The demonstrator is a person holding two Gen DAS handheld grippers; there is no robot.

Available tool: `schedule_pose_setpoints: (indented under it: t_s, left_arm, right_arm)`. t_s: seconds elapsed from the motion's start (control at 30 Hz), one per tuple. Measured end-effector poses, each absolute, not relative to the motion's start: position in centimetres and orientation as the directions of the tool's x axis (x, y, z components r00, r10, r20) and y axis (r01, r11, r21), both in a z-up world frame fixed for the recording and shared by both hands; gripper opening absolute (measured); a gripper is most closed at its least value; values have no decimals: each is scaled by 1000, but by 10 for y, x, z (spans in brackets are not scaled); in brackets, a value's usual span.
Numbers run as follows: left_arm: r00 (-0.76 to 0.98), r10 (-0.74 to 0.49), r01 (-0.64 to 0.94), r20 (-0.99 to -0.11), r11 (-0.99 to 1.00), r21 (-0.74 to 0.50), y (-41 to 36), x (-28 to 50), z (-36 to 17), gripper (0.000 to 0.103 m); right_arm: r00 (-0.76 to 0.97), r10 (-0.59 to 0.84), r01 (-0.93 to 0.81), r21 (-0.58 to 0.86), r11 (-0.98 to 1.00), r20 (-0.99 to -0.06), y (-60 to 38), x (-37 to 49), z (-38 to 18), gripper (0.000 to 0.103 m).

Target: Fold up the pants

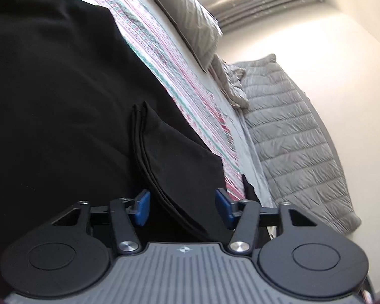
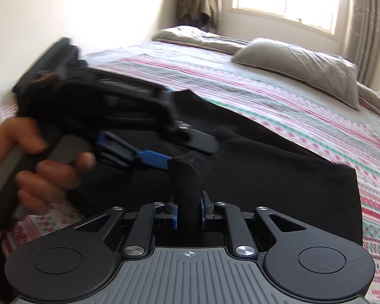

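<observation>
— While the right tool (image 2: 188,212) pinches a raised ridge of the black pants (image 2: 266,177), how does the left one stand?

— Its own camera shows the left tool (image 1: 182,207) spread wide, blue pads well apart, with a layered fold of the pants (image 1: 50,88) lying between them but neither pad pressing on it. It has hold of nothing.

— And the right one has a real grip?

— Its jaws are closed nearly together on that bunched strip of cloth, which stands up between the pads.

— Where do the pants lie?

— Spread on the bed (image 2: 278,96), over the striped bedspread, with a grey pillow (image 2: 299,63) farther off by the window. The left tool (image 2: 159,159) shows blurred in the right camera, in a hand (image 2: 35,162), just beside the same ridge.

— Which step is this, would you say?

— I'd judge a fold is being set up: one edge gripped, the other not yet taken.

— What next?

— Probably the left tool must close on the stacked layers between its pads, catching them all, before both lift and carry the cloth over evenly.
</observation>
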State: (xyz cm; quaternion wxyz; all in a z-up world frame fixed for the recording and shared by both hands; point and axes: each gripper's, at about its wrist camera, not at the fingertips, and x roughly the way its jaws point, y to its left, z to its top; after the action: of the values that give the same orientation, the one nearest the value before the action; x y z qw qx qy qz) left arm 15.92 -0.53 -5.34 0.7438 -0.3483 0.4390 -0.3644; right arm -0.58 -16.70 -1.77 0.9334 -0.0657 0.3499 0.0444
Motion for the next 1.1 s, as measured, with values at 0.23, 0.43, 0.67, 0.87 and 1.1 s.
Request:
schedule_pose_setpoints:
  t_s: [0.23, 0.43, 0.67, 0.87, 1.1]
  left_arm:
    - [457, -735, 294, -500, 656, -695, -10, 151, -41, 8]
    - [507, -666, 362, -547, 740, -567, -12, 146, -28, 8]
    - [569, -574, 334, -589, 816, -472, 14, 149, -21, 8]
    - [633, -464, 306, -620, 885, -351, 38, 149, -10, 8]
    - [708, -362, 261, -606, 932, -253, 75, 151, 1, 8]
  right_arm:
    - [742, 60, -158, -88, 984, -667, -159, -3, -18, 16]
    - [730, 109, -146, 2, 989, -674, -183, -1, -8, 36]
    - [734, 162, -67, 167, 984, -659, -218, -6, -1, 61]
    - [722, 88, 54, 183, 982, -686, -238, 9, -12, 61]
    - [703, 28, 112, 150, 982, -711, -240, 16, -24, 67]
